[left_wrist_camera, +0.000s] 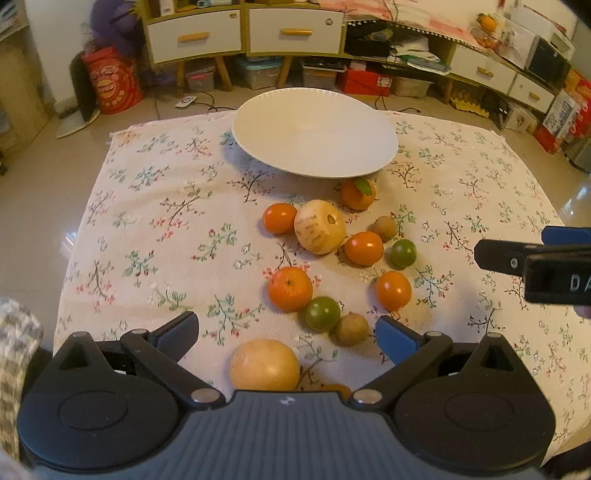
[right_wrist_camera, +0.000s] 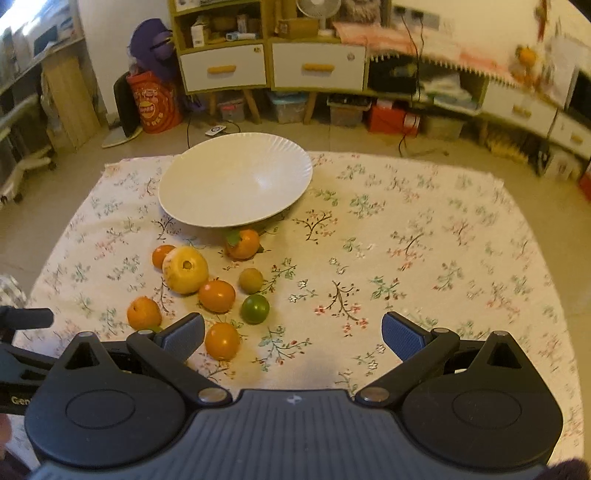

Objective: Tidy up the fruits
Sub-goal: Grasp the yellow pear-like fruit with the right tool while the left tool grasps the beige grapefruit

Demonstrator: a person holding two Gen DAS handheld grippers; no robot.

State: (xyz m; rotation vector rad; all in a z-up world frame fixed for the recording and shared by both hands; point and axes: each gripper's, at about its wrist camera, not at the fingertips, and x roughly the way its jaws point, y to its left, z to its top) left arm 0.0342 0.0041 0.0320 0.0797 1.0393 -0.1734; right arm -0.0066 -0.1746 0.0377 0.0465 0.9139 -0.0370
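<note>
Pale round fruit [left_wrist_camera: 264, 365] between open left gripper [left_wrist_camera: 287, 334] fingers

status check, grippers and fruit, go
Left gripper open, empty, low over the near fruit. Right gripper open, empty. White plate bare; fruits all loose on the cloth. Nothing blocking.

Both cameras sit low behind their own gripper fingers and look forward and down across the floral-printed tablecloth [left_wrist_camera: 155, 206] toward the wide white ribbed ceramic plate [left_wrist_camera: 314, 136], with the white-drawered wooden cabinet [left_wrist_camera: 243, 33] behind the plate. The left wrist view stands close to the fruit on the near side of the plate, which lies ahead of it, slightly right of centre. The right wrist view stands further right, so the plate [right_wrist_camera: 236, 181] falls left of centre. Both views share the plate, the fruit cluster before it, the cloth and the cabinet [right_wrist_camera: 269, 66].
</note>
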